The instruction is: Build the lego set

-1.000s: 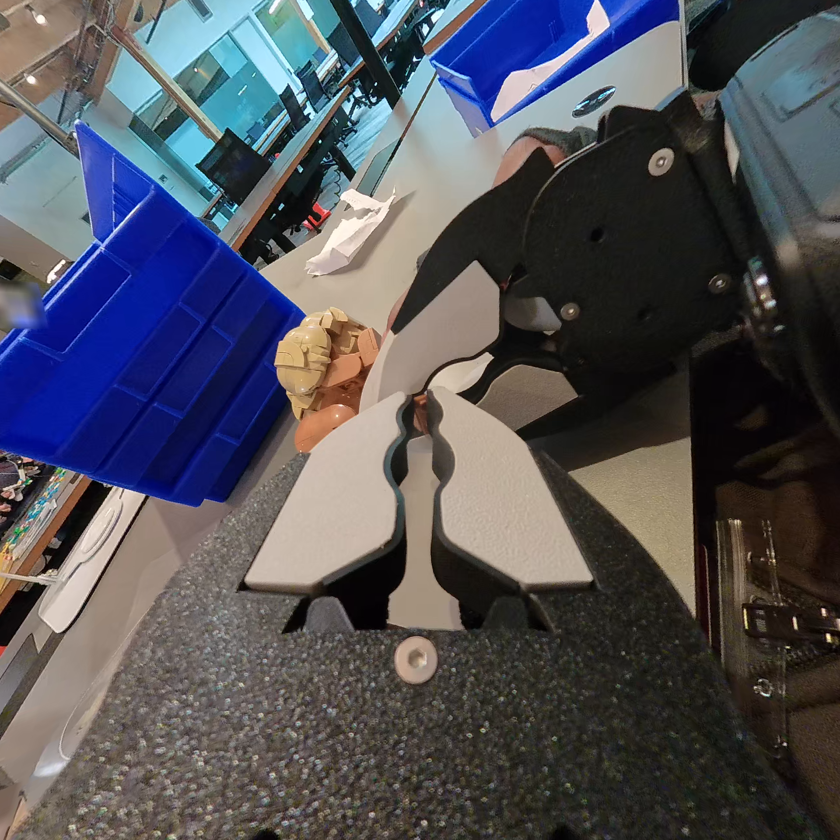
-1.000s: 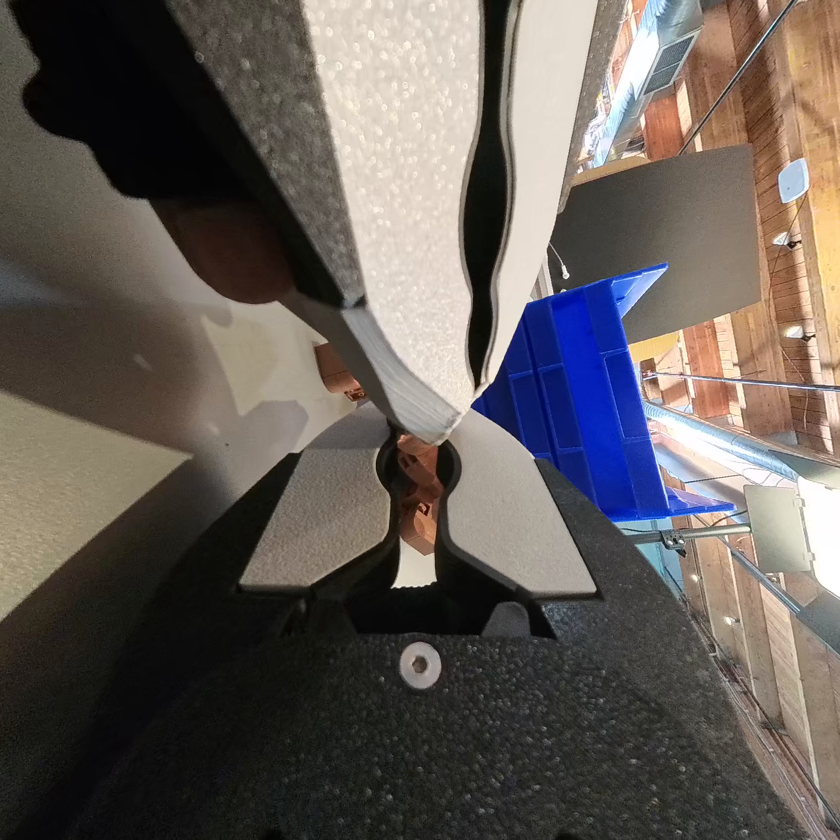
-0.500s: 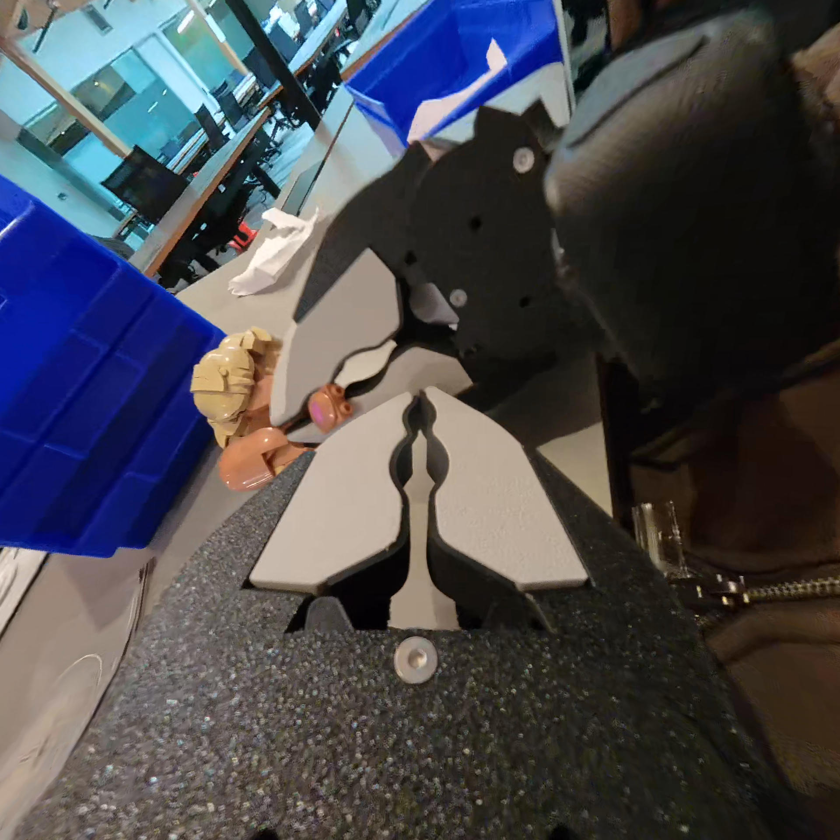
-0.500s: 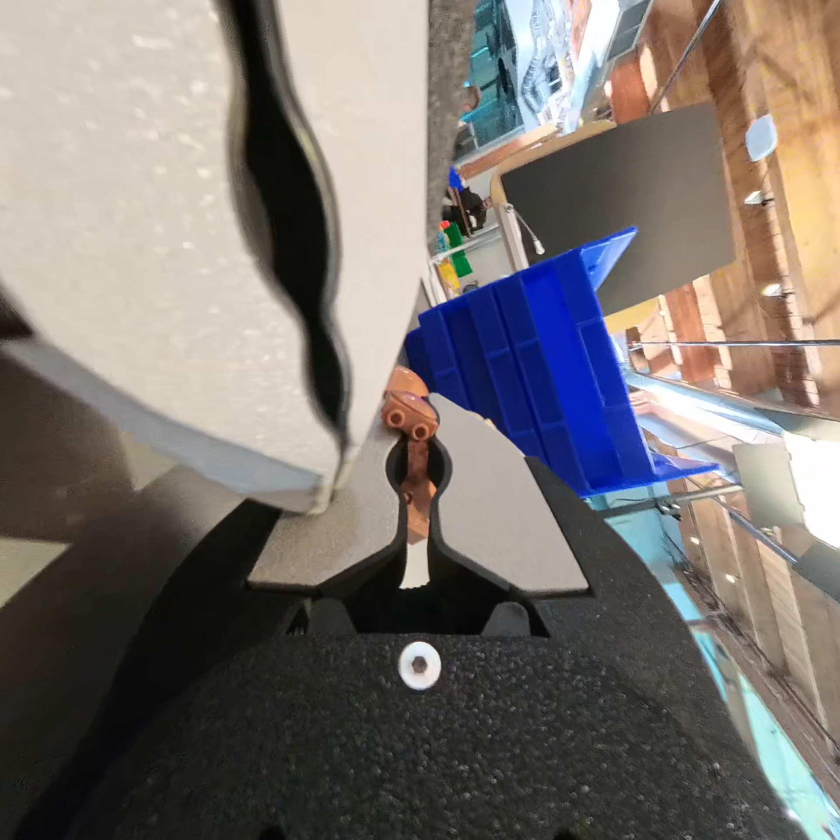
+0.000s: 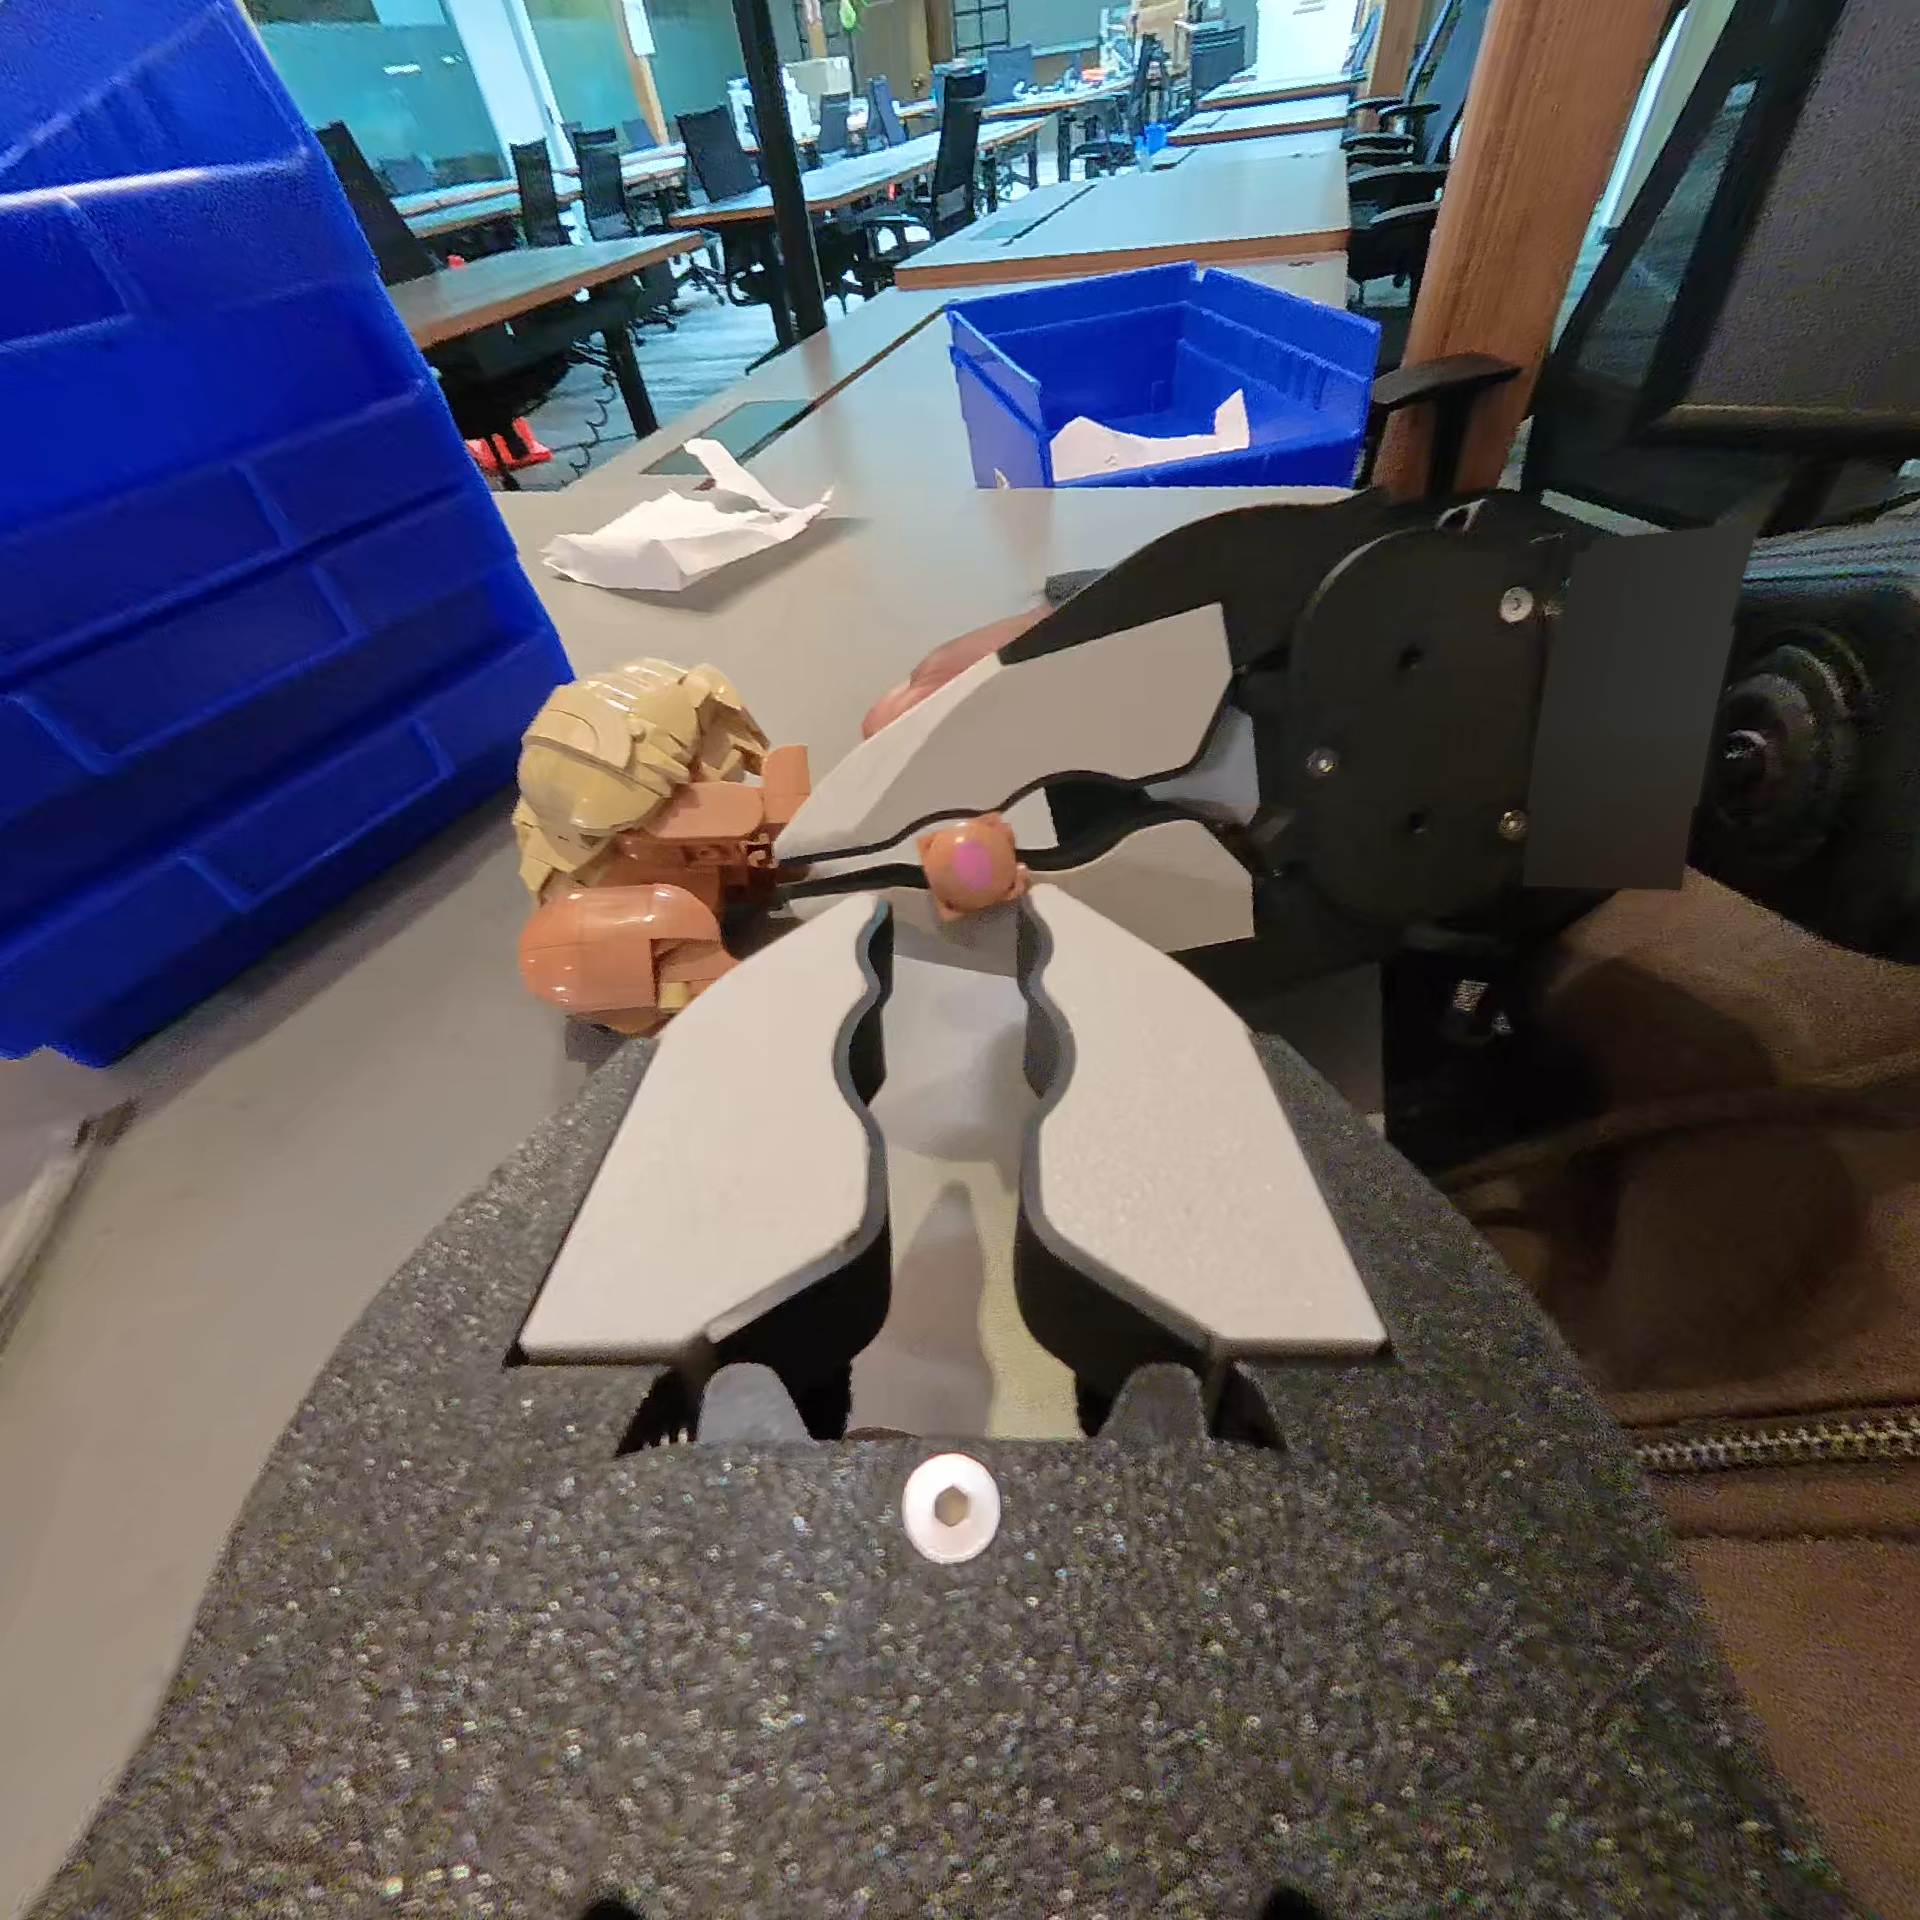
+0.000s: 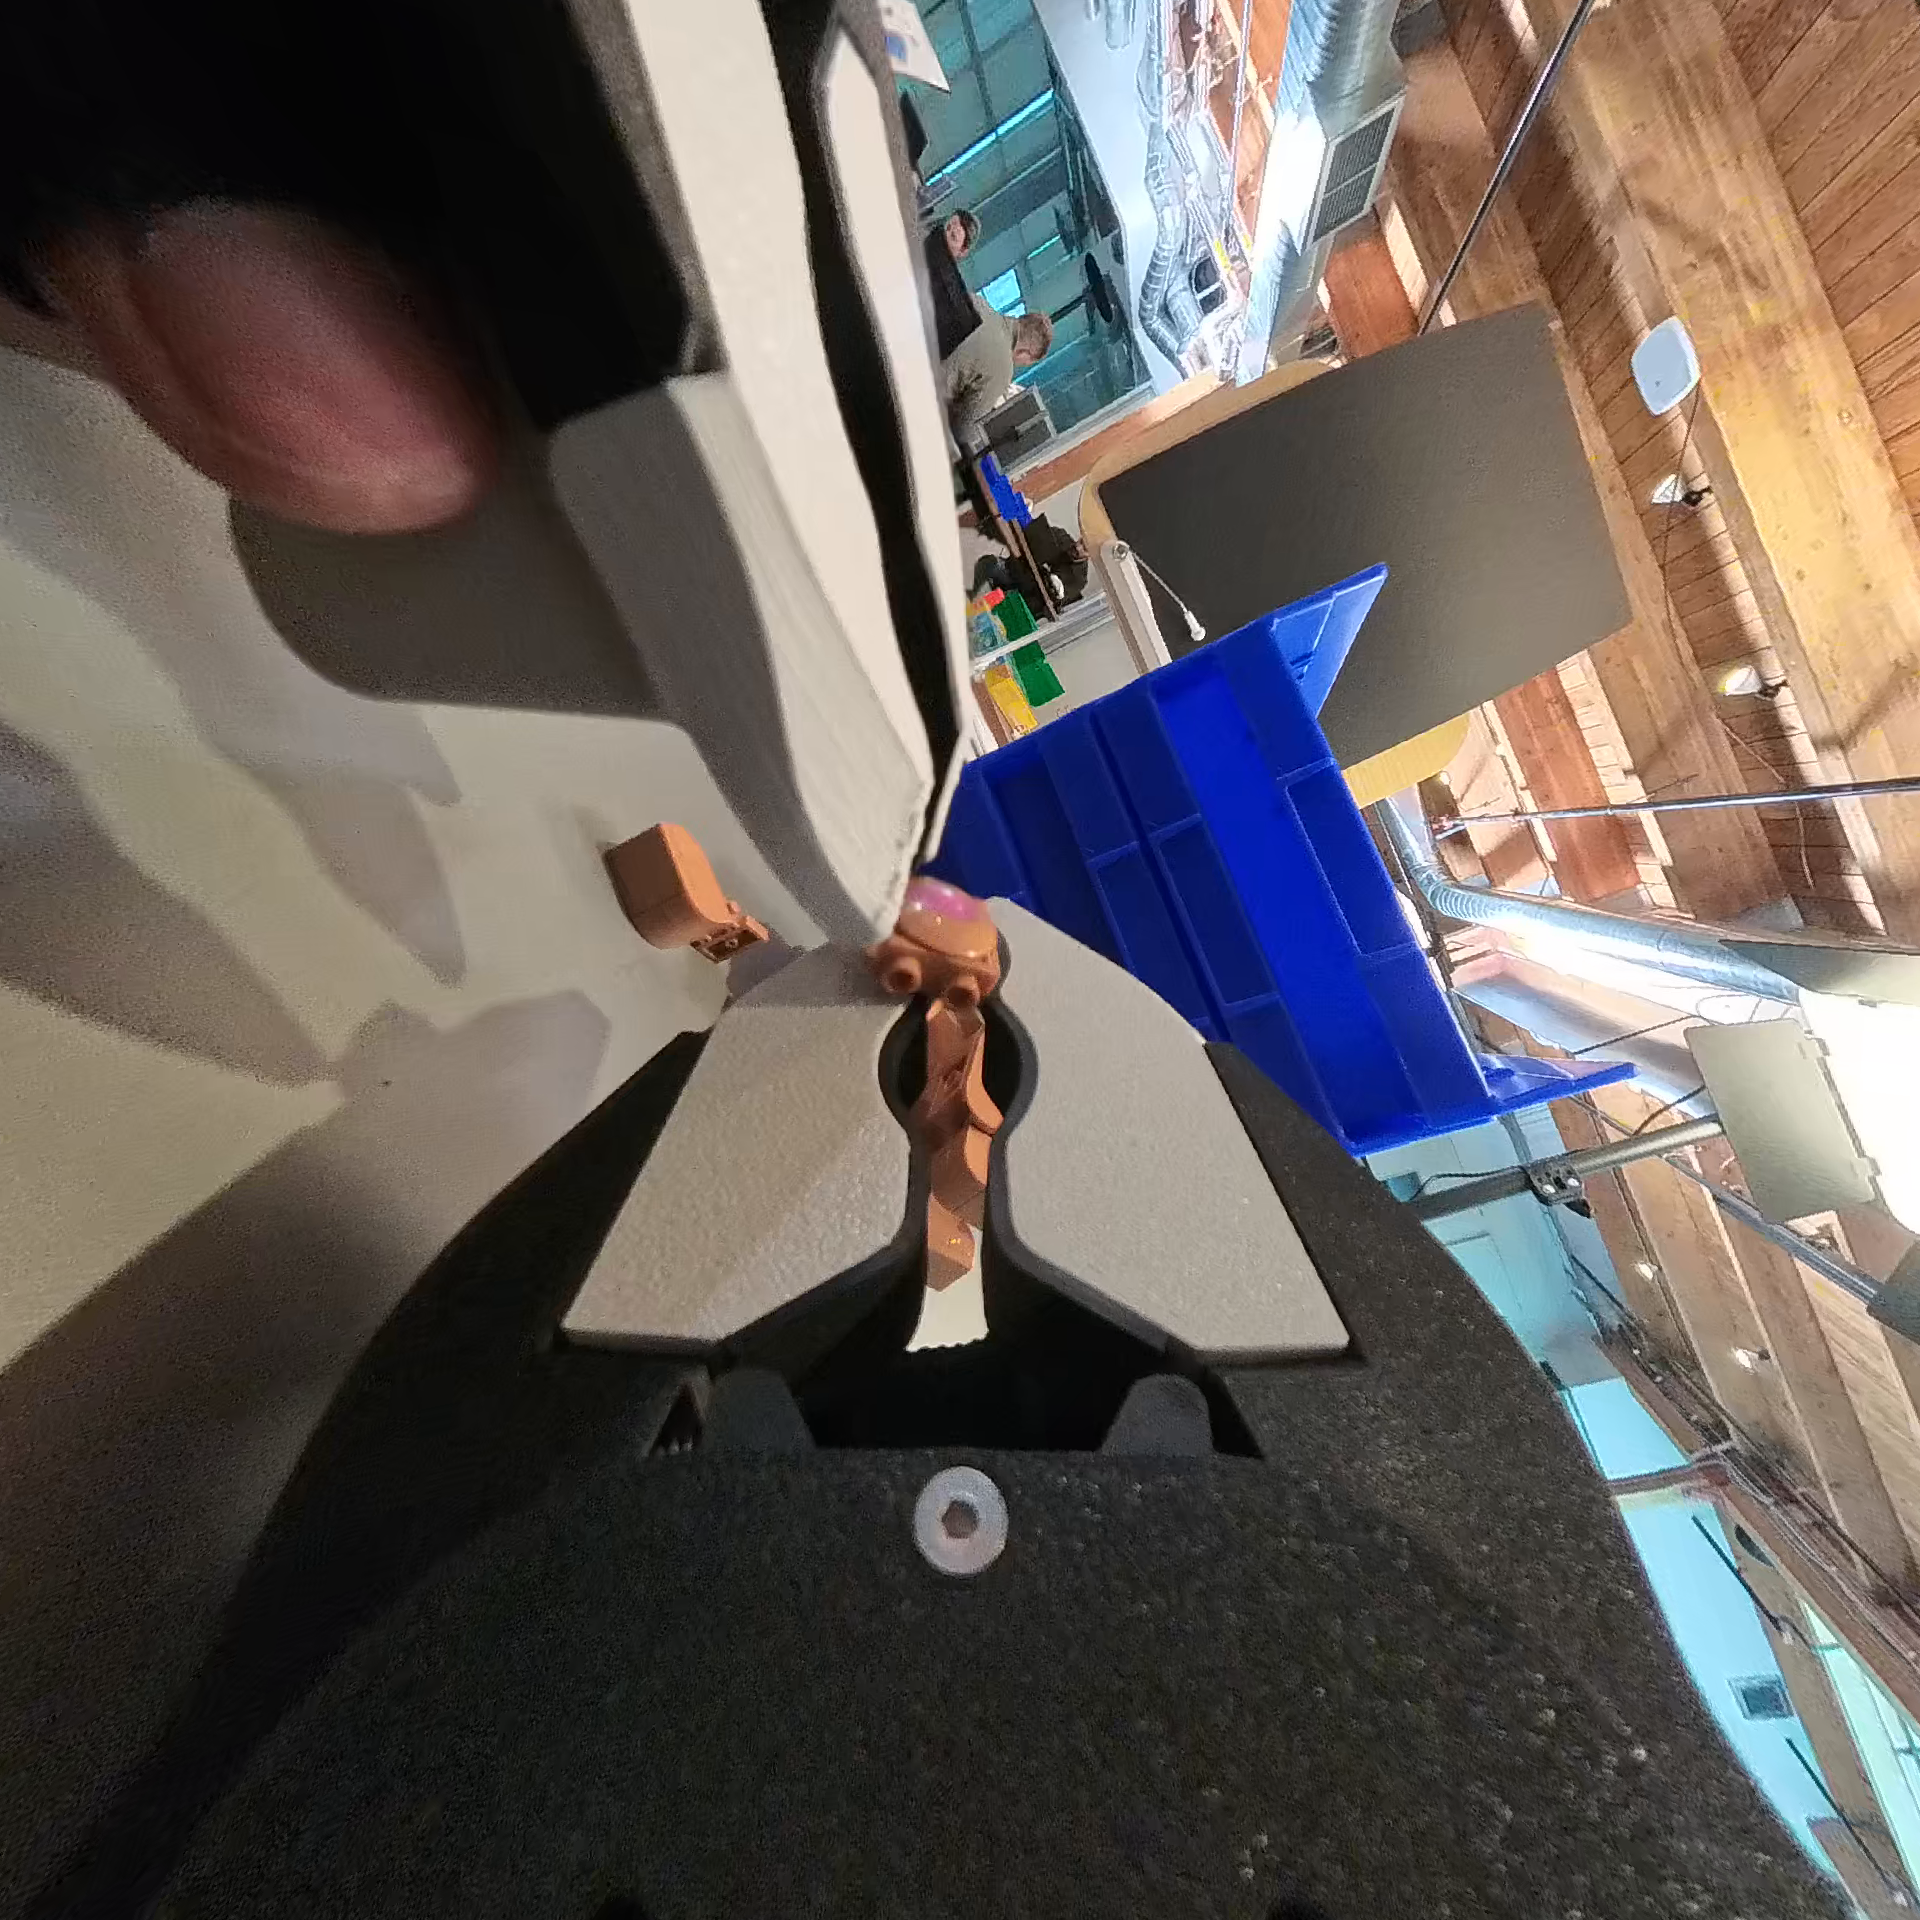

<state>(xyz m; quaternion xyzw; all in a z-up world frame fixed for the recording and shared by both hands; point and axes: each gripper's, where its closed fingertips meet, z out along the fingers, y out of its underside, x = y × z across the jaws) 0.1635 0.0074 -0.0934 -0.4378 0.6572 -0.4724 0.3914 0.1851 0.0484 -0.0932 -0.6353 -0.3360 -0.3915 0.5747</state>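
On the grey bench [image 5: 312,1143], a big blue bin [image 5: 208,520] stands at far left. Just beside it lies the tan-and-brown lego figure [image 5: 644,831]. Behind, crumpled white paper [image 5: 675,530] and a second blue bin [image 5: 1164,384]. The left tool [image 5: 951,925] stands apart, empty. The right tool [image 6: 951,997] is clamped on a brown lego limb [image 6: 951,1101] with a pink-tipped end, near the figure.

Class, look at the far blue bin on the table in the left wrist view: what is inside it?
Inside the far blue bin, white crumpled paper lies against its near wall. Whatever is beneath the paper or lower down is hidden by the bin's front wall.
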